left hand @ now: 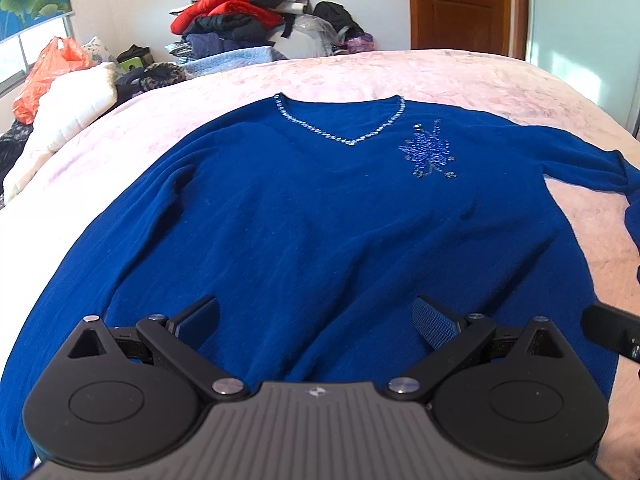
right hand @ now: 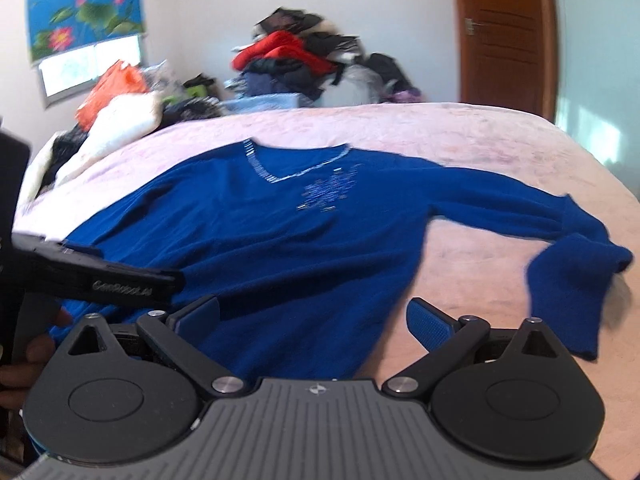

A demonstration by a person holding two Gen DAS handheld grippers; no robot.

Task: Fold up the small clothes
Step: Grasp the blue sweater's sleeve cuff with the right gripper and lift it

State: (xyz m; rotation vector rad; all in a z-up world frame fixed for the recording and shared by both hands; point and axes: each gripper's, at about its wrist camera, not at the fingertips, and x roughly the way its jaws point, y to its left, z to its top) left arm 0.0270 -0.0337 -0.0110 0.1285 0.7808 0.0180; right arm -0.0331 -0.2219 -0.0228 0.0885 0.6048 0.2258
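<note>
Your royal-blue knitted V-neck sweater (left hand: 304, 216), trimmed with silver beads along the neckline and a beaded flower on the chest, lies flat and face up on the bed with the pale pink plush cover (left hand: 360, 76), its hem toward you and its neck toward the far wall. Your left tongs (left hand: 316, 320) hover over the lower middle of the sweater's body, spread wide with nothing between the blue pads. Your right tongs (right hand: 312, 320) sit over the sweater's right lower edge, where blue fabric meets pink cover; they too are wide apart and hold nothing. In the right wrist view the left tongs (right hand: 120, 276) reach in from the left, just above the sweater's lower body. The sleeve on the right side stretches out across the bed and bends back toward you at the cuff; that view is motion-blurred, so whether the cuff lies flat or stands slightly raised is hard to say. Beyond the bed a heap of red, black and dark clothes (left hand: 240, 16) is stacked against the white wall, an orange plastic bag (left hand: 48, 72) lies at the left, and a brown wooden door (left hand: 460, 4) stands at the right.
</note>
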